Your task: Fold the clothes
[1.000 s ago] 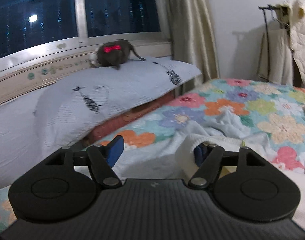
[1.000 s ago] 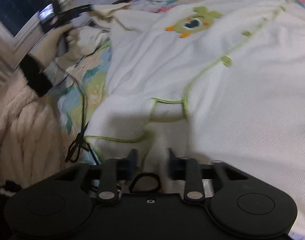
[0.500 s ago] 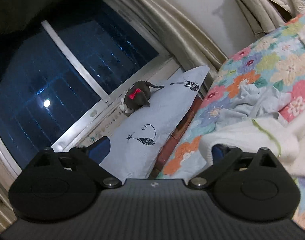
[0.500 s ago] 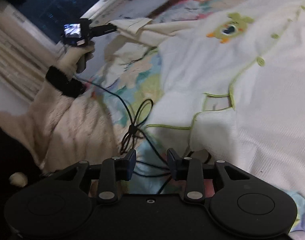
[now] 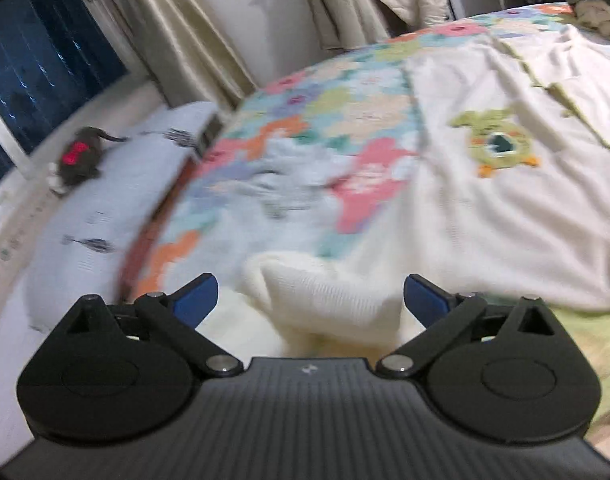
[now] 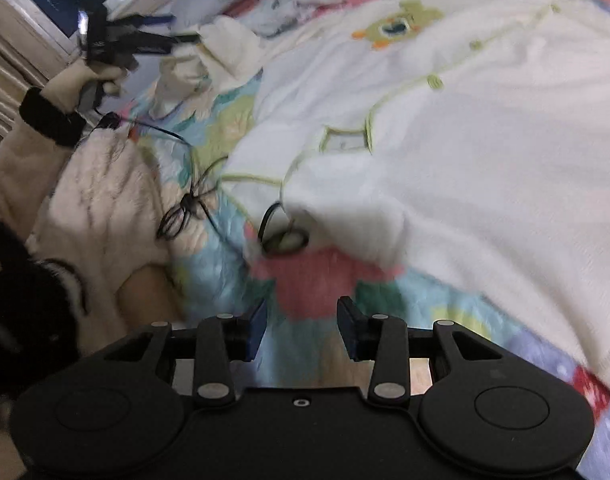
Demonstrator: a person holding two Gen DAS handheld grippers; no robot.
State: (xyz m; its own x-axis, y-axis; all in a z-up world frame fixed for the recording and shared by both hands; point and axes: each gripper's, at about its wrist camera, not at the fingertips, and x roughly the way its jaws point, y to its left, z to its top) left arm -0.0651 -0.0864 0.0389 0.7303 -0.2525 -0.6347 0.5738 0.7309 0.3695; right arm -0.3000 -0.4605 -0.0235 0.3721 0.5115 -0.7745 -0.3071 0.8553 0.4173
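A cream knitted cardigan with lime-green trim and a green monster patch (image 6: 445,120) lies spread across a bed covered by a pastel floral quilt (image 5: 345,120), one white ribbed sleeve cuff (image 5: 329,292) bunched up at its near left edge. The left claw (image 5: 309,292) has its blue pads spread wide either side of that cuff; nothing looks pinched, though blur makes contact hard to judge. The right claw (image 6: 301,320) hovers low over the quilt with its jaws a moderate gap apart, empty, just short of the cardigan's near hem. A thin black cable (image 6: 189,200) loops on the quilt beside that hem, and the nearer claw could snag it along with the knit. The soft sleeve may also slump or slip from wide jaws, spoiling a neat fold. From the right view, the person's left hand (image 6: 101,76) grips its handle with the fluffy cream sleeve (image 6: 85,184) extended toward the window side.
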